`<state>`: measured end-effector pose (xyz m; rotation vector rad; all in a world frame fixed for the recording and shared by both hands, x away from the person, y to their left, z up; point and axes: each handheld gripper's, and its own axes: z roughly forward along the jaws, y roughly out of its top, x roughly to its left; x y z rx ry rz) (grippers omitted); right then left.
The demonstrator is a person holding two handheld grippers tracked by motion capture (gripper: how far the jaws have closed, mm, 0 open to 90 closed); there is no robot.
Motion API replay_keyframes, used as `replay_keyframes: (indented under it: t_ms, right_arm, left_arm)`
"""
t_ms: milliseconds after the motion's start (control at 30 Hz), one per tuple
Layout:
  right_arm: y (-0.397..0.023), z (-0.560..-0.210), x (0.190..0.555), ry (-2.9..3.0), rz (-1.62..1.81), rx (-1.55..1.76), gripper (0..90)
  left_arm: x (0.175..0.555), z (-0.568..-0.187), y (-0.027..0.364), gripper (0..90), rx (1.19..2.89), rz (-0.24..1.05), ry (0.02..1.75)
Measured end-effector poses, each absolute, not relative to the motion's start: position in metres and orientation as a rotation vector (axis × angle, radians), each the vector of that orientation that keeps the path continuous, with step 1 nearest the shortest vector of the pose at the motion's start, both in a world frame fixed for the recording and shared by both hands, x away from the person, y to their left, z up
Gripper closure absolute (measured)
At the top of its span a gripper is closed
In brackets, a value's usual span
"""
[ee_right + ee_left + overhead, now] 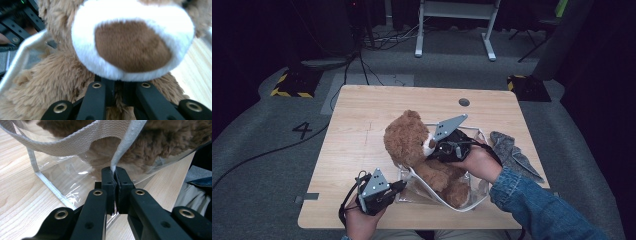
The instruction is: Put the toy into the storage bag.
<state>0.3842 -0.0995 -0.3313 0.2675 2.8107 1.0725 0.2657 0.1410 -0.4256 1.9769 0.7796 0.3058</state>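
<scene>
In the high view, a brown teddy bear [412, 142] sits partly inside a clear bag [477, 192] near the table's [357, 110] front edge, a grey cloth [512, 152] just beside the bag. The left gripper [398, 187] meets the bag's near corner; the right gripper [432, 152] is at the bear's muzzle.

In the left gripper view, the jaws are clamped on the bag's white strap [122, 147] (its clear wall lies just behind).

In the right gripper view, the jaws are pinched together in the fur under the white muzzle [132, 37].
</scene>
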Motion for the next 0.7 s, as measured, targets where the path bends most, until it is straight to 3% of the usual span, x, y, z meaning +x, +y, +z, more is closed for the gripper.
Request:
replay_keyframes:
  t_ms: [700]
  right_arm:
    - [-0.087, -0.358, 0.385, 2.898, 0.792, 0.302, 82.5]
  left_arm:
    - [0.262, -0.426, 0.141, 86.8, 2.03, 0.31, 0.766]
